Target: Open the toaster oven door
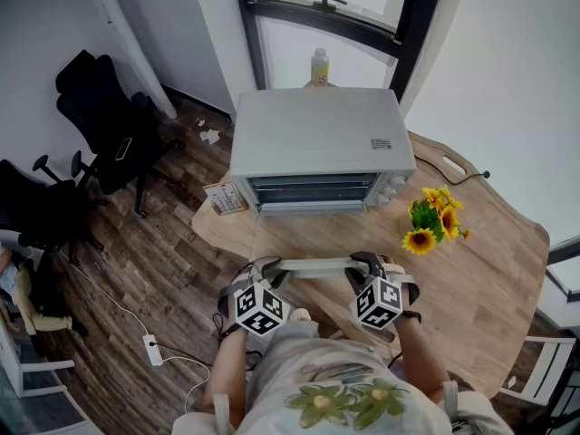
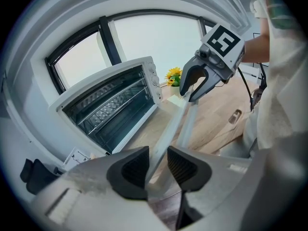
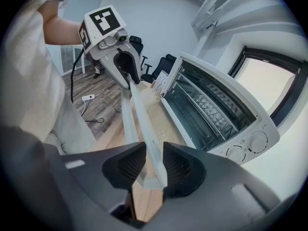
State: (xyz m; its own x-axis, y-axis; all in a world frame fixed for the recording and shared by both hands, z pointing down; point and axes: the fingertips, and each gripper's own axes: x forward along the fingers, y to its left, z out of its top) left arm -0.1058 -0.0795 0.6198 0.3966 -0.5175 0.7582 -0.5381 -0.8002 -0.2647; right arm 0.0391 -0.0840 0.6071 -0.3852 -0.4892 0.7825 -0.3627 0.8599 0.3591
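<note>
Oven (image 1: 313, 139) sits at far side of wooden bench (image 1: 480, 270), dials at its right front. Door (image 1: 313, 239) swung down flat toward the person, cavity and wire rack exposed. White door handle (image 1: 317, 266) lies over the bench's near edge.

Left hand-held gripper (image 2: 157, 163): jaws narrow, pads closed on the handle's left end. Right hand-held gripper (image 3: 150, 165): same, pads clamped on the handle's right end. Both point steeply down, marker cubes facing up in head view.

Sunflowers (image 1: 433, 220) on bench just right of oven. Bottle (image 1: 319, 67) behind oven at the window. Black chairs (image 1: 100, 116) on floor, left.
</note>
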